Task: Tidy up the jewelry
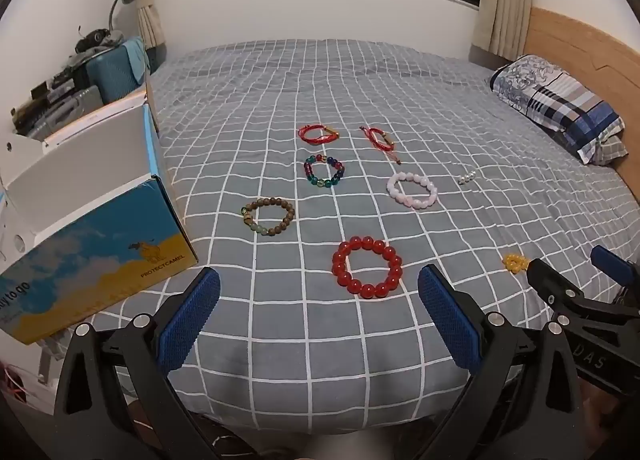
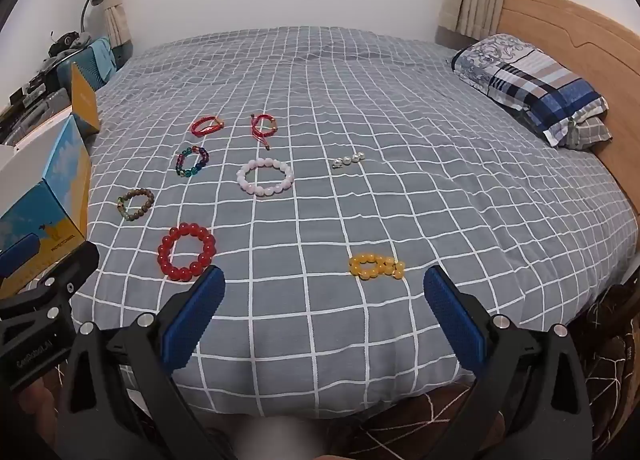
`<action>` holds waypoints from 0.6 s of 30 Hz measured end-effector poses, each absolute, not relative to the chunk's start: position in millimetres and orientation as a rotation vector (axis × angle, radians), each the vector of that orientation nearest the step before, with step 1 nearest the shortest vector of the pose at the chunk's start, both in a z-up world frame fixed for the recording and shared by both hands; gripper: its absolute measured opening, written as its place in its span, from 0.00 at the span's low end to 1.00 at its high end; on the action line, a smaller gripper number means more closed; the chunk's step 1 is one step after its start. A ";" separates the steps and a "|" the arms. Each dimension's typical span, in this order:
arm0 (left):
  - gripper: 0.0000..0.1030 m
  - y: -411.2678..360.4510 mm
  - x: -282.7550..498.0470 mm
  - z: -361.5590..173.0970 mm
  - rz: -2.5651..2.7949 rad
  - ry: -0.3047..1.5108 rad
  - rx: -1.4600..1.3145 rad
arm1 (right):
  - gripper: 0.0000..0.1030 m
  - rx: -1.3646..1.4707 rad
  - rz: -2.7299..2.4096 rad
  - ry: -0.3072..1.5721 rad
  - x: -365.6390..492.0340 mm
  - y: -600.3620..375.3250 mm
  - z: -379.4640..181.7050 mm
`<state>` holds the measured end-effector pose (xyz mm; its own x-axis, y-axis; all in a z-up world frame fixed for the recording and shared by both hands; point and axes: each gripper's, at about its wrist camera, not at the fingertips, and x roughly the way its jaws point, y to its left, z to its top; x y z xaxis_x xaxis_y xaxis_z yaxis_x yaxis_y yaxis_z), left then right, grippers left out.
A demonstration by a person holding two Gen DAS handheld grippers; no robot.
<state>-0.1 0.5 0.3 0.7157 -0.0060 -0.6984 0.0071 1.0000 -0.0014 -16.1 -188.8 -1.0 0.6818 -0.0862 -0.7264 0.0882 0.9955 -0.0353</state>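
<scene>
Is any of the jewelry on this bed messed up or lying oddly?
Mostly no: the bracelets lie flat as open rings. Two look untidy. The yellow bead bracelet is bunched into a clump, and the right-hand red cord bracelet has loose cord ends trailing toward the pink bracelet.

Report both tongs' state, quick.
Left tongs: open, holding nothing.
Right tongs: open, holding nothing.

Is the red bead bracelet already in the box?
No, the red bead bracelet lies on the bedspread, apart from the box at the left.
</scene>
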 end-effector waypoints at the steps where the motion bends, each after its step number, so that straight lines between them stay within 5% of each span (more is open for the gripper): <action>1: 0.95 0.3 0.3 0.0 -0.007 0.774 0.004 | 0.93 -0.001 -0.100 0.802 -16.8 -188.5 -0.9; 18: 0.95 -4.2 0.8 -4.6 -0.014 0.778 0.007 | 0.93 -0.002 -0.096 0.790 -17.5 -186.0 1.3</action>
